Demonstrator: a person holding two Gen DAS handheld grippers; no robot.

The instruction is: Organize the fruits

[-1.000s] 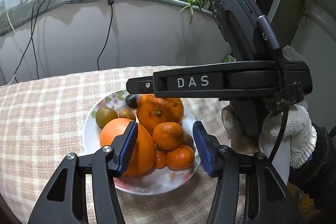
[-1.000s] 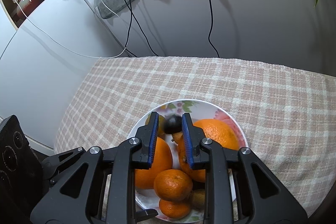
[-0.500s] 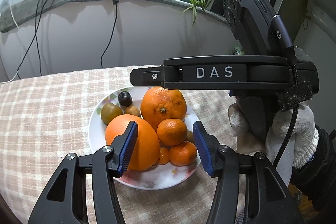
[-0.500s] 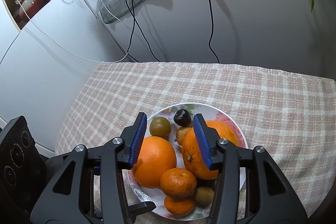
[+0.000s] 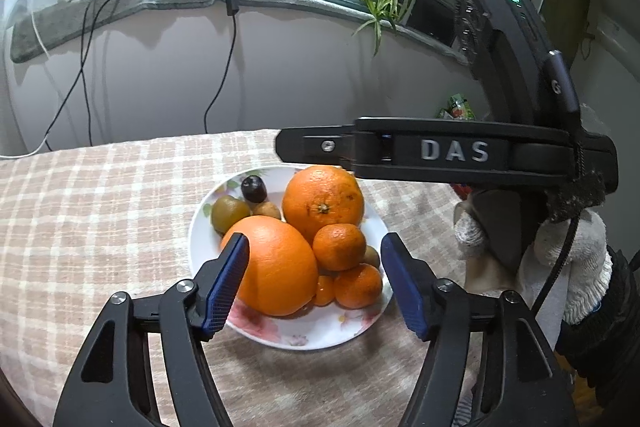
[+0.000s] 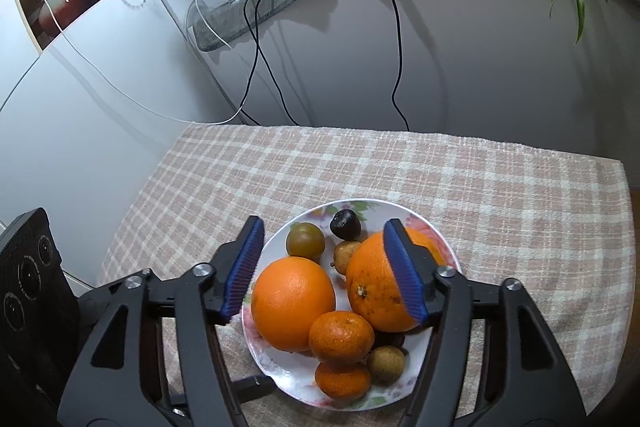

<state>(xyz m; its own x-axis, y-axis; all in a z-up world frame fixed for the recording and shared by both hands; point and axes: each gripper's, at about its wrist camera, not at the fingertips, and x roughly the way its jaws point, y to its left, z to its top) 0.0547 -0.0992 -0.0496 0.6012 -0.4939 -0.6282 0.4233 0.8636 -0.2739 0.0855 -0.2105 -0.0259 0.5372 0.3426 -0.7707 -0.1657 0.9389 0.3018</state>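
though below open jaws, fruit plate (image 6: 416, 215)

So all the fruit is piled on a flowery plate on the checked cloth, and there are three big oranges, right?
Not quite. The fruit is piled on the flowery plate on the checked cloth, but there are two big oranges, not three. The other orange ones are small mandarins. The right wrist view shows it.
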